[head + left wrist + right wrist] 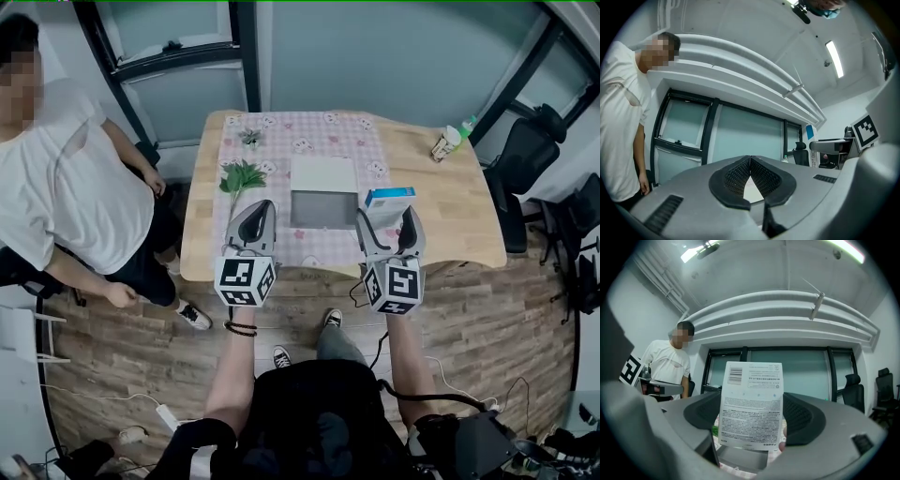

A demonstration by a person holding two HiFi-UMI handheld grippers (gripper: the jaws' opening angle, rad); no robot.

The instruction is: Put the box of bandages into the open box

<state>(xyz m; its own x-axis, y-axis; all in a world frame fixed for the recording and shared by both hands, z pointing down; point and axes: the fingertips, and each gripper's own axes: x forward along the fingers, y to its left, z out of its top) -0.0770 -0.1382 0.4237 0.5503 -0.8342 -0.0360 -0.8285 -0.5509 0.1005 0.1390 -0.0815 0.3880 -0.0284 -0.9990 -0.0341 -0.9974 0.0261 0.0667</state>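
Observation:
The open box [323, 192] lies in the middle of the table, its white lid folded back and its grey inside facing up. My right gripper [386, 214] holds the blue and white box of bandages [389, 197] just right of the open box. In the right gripper view the box of bandages [751, 404] stands upright between the jaws, printed white back and barcode toward the camera, with the grey open box [740, 456] low behind it. My left gripper [251, 225] hovers at the open box's left front with nothing in it. Its jaws meet at the tips [750, 161].
A pink checked cloth [281, 131] covers the left part of the wooden table [441, 202]. A green sprig [242, 175] and a small plant [250, 138] lie left of the box, a bottle [448, 141] at the far right. A person [66, 187] stands left.

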